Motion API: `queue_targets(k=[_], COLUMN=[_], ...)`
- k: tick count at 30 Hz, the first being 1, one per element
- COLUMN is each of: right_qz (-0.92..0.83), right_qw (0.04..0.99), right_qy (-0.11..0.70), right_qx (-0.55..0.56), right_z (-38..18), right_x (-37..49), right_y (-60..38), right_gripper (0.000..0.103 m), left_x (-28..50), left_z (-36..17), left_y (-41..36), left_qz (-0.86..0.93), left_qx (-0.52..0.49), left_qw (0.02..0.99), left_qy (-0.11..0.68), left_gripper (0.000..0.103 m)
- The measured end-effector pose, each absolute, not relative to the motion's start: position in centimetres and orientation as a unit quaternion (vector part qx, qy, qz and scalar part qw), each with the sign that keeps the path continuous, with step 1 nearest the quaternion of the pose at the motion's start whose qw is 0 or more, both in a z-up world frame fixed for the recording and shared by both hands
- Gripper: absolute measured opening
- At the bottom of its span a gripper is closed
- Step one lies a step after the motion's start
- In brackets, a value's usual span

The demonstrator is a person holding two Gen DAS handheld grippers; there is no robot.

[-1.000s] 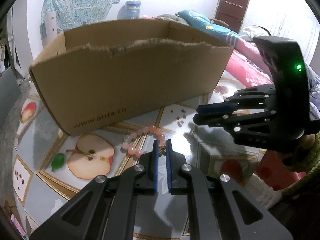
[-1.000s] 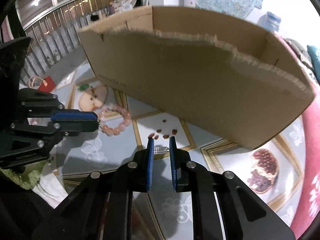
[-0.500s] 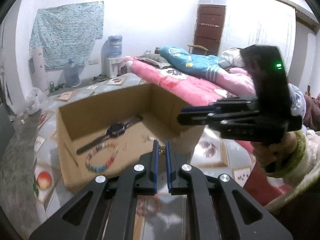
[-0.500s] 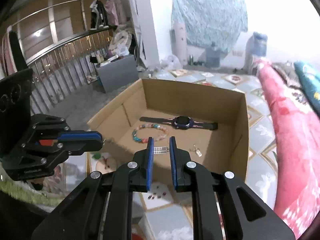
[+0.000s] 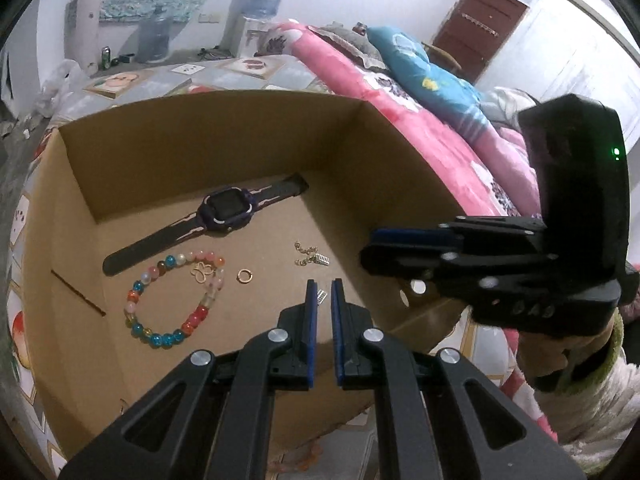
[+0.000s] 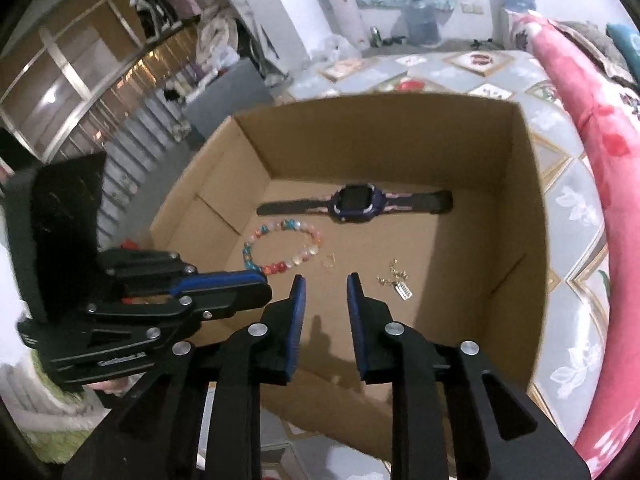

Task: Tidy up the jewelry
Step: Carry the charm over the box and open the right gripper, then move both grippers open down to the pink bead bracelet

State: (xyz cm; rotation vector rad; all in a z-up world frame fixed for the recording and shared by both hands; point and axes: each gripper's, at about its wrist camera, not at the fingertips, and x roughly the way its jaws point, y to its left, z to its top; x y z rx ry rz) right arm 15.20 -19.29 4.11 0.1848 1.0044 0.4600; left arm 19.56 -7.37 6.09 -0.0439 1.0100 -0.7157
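**Both grippers over the open jewelry box**

The left gripper (image 5: pixel 323 294) hovers above the near half of the cardboard box (image 5: pixel 72 208), its blue pads parted by a narrow gap. A tiny silver piece (image 5: pixel 321 295) shows in that gap; whether it is pinched or lies loose on the box floor cannot be told. The right gripper (image 6: pixel 325 286) hangs over the box too, released, its pads spread wide with only bare cardboard between them.

In the left wrist view the jewelry lies on the box floor. A dark purple watch (image 5: pixel 226 212) stretches flat at 11 o'clock from the left gripper. The multicoloured bead bracelet (image 5: pixel 172 300) lies at 9 o'clock, with a gold butterfly charm (image 5: pixel 202 272) on its upper arc. A small gold ring (image 5: pixel 244 276) sits just beside the bracelet, at 10 o'clock. A fine gold chain with a silver tag (image 5: pixel 310 258) lies at 12 o'clock, apart from the ring. A pink quilt (image 5: pixel 400 96) runs past the box at 2 o'clock.
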Motion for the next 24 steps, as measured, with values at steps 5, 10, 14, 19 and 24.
queue_targets(k=[5, 10, 14, 19, 24], right_qz=[0.216, 0.222, 0.236, 0.271, 0.269], right_qw=[0.861, 0.874, 0.881, 0.870, 0.841], right_qy=[0.445, 0.406, 0.381, 0.385, 0.450], right_qx=[0.117, 0.145, 0.150, 0.149, 0.132], right_z=[5.8, 7.6, 8.5, 7.3, 1.6], right_x=[13.4, 11.1, 7.8, 4.4, 4.9], right_y=[-21.2, -22.7, -23.0, -21.1, -16.4], right_gripper=[0.025, 0.027, 0.029, 0.035, 0.035], left_x=[18.8, 16.8, 13.8, 9.6, 8.2], left_z=[7.5, 9.7, 11.4, 11.3, 6.8], left_y=[-6.0, -3.9, -0.5, 2.8, 3.6], left_qz=[-0.326, -0.311, -0.290, -0.254, -0.201], left_qx=[-0.035, -0.039, -0.044, -0.033, -0.023], left_qw=[0.828, 0.850, 0.871, 0.889, 0.881], left_qy=[0.456, 0.424, 0.395, 0.380, 0.428], left_gripper=[0.007, 0.007, 0.009, 0.026, 0.038])
